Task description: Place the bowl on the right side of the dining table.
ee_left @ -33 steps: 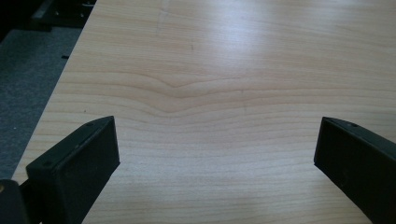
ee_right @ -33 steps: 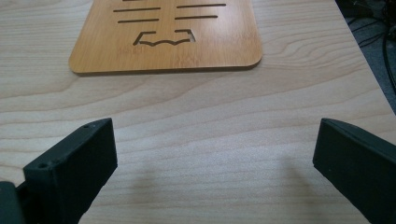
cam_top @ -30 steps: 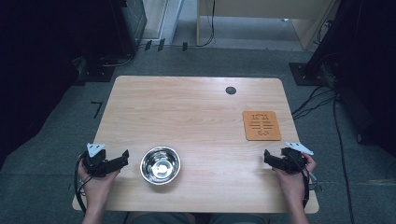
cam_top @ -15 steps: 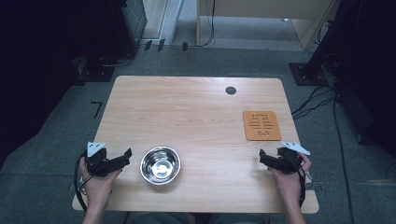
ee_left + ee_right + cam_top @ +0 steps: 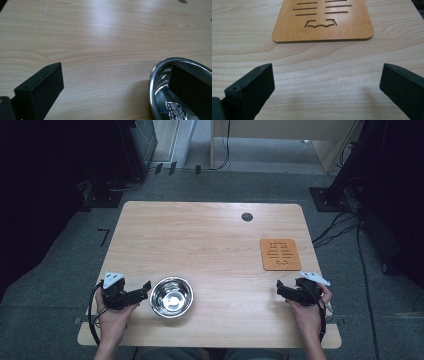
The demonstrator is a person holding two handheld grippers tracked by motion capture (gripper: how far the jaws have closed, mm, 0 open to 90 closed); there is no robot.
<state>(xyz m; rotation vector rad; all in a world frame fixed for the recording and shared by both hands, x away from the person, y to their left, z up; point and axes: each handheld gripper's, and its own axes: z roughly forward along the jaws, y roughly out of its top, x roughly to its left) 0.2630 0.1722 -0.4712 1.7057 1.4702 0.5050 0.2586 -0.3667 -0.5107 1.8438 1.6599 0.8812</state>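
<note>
Left gripper (image 5: 131,295) sits at the near-left of the table (image 5: 210,240), jaws spread wide and gripping nothing. In the left gripper view one jaw is over the steel bowl (image 5: 171,296), the other over bare wood, so the near rim (image 5: 151,82) looks straddled (can't tell if either jaw actually touches metal).

Step in hand, my read: pinch the bowl wall at that rim. To do it well: bring the inner jaw down inside the wall, keep the outer one clear of the tabletop, and close square to the rim. It's thin, polished and curved, so an angled bite will likely slip or tip the bowl. Lift level.

The bowl is near the front edge, left of centre, just beside the left gripper, upright and empty.

Wooden trivet (image 5: 280,254) lies flat on the right side, well apart from the bowl.

Right gripper (image 5: 287,291) is low over the table just short of the trivet, jaws wide apart, nothing between them.
</note>
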